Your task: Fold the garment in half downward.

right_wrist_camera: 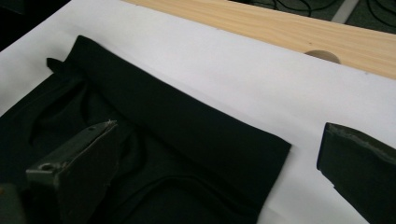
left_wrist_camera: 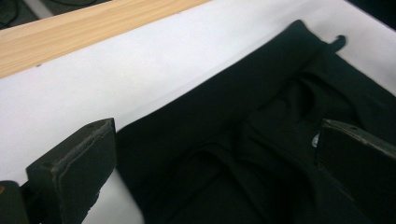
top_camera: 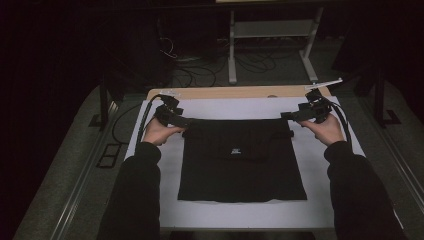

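A black cloth [top_camera: 242,165] with a small white label lies on a white sheet [top_camera: 320,210] over pale wood.

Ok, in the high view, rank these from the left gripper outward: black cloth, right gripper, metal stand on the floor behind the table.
From the left gripper:
1. Black cloth, its top left corner right beside the fingers.
2. Right gripper, across the table at the cloth's other top corner.
3. Metal stand, on the floor beyond the table's far edge.

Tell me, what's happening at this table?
A person works on a black garment lying flat on a white sheet over the table. The left gripper and the right gripper are at the garment's two far corners. Both have open jaws and hold nothing; the cloth rests on the sheet.
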`<state>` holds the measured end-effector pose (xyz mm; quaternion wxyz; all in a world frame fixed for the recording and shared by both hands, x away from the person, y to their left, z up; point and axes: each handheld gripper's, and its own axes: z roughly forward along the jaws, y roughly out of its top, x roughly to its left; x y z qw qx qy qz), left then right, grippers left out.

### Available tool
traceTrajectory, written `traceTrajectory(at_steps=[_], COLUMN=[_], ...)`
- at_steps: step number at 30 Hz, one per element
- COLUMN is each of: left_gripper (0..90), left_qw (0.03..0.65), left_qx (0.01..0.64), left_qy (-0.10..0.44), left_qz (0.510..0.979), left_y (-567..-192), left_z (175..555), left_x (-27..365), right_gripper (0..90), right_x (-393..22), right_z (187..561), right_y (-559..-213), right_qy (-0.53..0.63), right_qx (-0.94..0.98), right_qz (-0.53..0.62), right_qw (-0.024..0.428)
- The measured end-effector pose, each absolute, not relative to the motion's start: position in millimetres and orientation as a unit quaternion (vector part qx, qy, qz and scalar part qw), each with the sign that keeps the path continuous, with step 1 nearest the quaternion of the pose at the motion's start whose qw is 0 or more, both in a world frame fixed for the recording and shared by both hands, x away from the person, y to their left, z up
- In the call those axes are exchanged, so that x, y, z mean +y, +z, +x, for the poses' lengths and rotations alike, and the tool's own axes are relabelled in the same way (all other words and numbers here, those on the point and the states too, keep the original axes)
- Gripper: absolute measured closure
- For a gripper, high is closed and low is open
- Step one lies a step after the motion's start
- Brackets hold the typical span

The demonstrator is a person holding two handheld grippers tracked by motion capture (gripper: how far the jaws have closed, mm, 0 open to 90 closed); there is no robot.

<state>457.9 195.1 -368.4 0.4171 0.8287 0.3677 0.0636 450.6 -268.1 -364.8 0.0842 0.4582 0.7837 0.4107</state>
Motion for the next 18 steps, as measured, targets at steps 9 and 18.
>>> traceTrajectory(at_steps=[9, 18], left_gripper=[0.0, 0.0], left_qw=[0.420, 0.421], left_qx=[0.357, 0.334], left_qy=[0.068, 0.062], left_qz=[0.832, 0.841], left_y=[-366.8, -368.8], left_z=[452.4, 443.1], left_x=[193.5, 186.2], right_gripper=[0.0, 0.0], right_x=[-244.1, -228.5], right_z=[446.3, 442.0], right_y=[-366.4, -367.8], right_qy=[0.401, 0.400], right_qx=[0.806, 0.817], right_qz=[0.429, 0.409], right_qw=[0.075, 0.066])
